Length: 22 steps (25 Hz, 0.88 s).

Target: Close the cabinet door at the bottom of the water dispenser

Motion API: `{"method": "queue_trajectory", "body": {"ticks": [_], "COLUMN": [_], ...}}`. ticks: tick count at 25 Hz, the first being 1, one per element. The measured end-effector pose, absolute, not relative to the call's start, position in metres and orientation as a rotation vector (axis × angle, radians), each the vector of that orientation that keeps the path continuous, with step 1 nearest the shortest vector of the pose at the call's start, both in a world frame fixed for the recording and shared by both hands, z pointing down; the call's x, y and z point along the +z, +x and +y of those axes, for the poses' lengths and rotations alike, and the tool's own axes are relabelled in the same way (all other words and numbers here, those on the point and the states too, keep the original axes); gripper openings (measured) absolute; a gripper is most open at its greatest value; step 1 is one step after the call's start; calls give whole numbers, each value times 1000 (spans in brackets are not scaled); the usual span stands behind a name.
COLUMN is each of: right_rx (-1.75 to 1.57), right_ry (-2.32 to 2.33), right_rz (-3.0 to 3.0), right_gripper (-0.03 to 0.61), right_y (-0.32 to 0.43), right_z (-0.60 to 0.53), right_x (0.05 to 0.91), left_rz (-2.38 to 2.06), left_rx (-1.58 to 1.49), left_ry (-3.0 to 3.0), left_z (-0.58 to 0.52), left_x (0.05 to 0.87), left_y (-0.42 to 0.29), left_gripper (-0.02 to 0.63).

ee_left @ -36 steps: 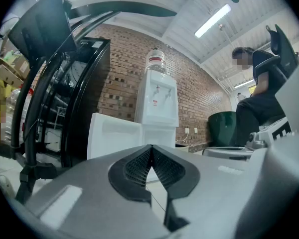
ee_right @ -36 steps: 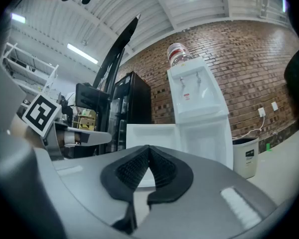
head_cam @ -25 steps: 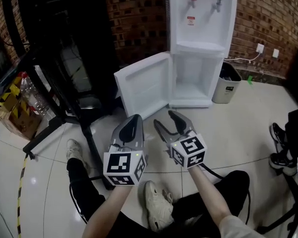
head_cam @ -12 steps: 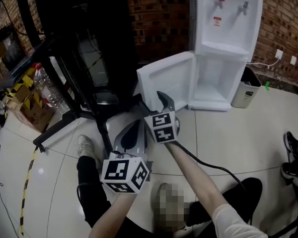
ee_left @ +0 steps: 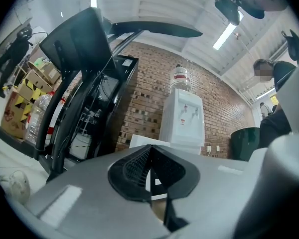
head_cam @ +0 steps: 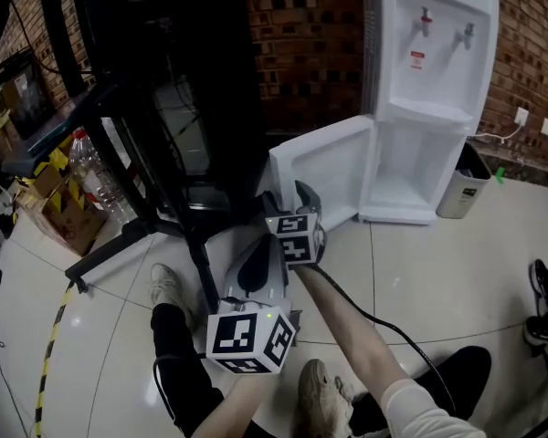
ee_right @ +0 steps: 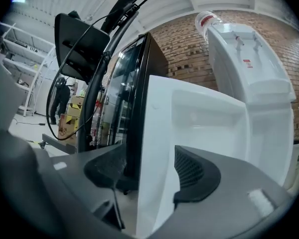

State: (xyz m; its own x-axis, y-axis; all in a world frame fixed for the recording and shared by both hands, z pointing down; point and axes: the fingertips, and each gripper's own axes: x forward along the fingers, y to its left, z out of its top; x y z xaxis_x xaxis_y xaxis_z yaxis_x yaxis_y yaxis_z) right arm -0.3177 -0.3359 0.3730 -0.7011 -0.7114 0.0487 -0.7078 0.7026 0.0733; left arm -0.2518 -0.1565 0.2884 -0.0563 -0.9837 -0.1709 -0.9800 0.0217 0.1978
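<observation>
The white water dispenser [head_cam: 429,89] stands against the brick wall. Its bottom cabinet door [head_cam: 324,176] is swung wide open to the left, baring the empty compartment [head_cam: 406,176]. My right gripper [head_cam: 288,196] is at the door's free left edge, level with it. In the right gripper view the door edge [ee_right: 157,133] runs up between the open jaws of the right gripper [ee_right: 149,169], one pad on each side, with a gap showing on the outer side. My left gripper [head_cam: 263,252] hangs lower and nearer to me, shut on nothing; the left gripper [ee_left: 150,149] faces the dispenser [ee_left: 182,118].
A tall black rack [head_cam: 164,108] with slanted legs stands just left of the door. A grey waste bin [head_cam: 461,185] sits right of the dispenser. Boxes and bottles [head_cam: 87,176] are at the far left. My shoes [head_cam: 169,286] and a black cable [head_cam: 384,322] are on the tiled floor.
My right gripper has moved forward and left to the door's free edge, and its jaws have spread wider. The left gripper drifted slightly forward, still shut.
</observation>
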Motion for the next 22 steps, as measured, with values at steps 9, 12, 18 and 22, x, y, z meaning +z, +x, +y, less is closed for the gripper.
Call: {"method": "queue_trajectory", "body": {"ticks": [9,12,18,22], "right_rx": [-76,-104,-90,-114], "right_ry": [1302,1288,1261,1253], "right_rz": [-2786,-2768,-2756,-2747], "right_gripper": [240,208,192,190], "right_y": [-325,-322,-319,-315], "right_z": [-347,-349,-350,-346], "right_x": [374,375,375,376], "left_rz": [-2209,-2205,-2203,-2201], "left_rx": [-447,-425,-393,-372], "left_ry": [2138,2139,2126,2124], "left_z": [-158,-161,-165,-168], "left_x": [289,293,301,306], "left_y": [-256,-254,-253,-251], "left_gripper": [15,15,15,15]}}
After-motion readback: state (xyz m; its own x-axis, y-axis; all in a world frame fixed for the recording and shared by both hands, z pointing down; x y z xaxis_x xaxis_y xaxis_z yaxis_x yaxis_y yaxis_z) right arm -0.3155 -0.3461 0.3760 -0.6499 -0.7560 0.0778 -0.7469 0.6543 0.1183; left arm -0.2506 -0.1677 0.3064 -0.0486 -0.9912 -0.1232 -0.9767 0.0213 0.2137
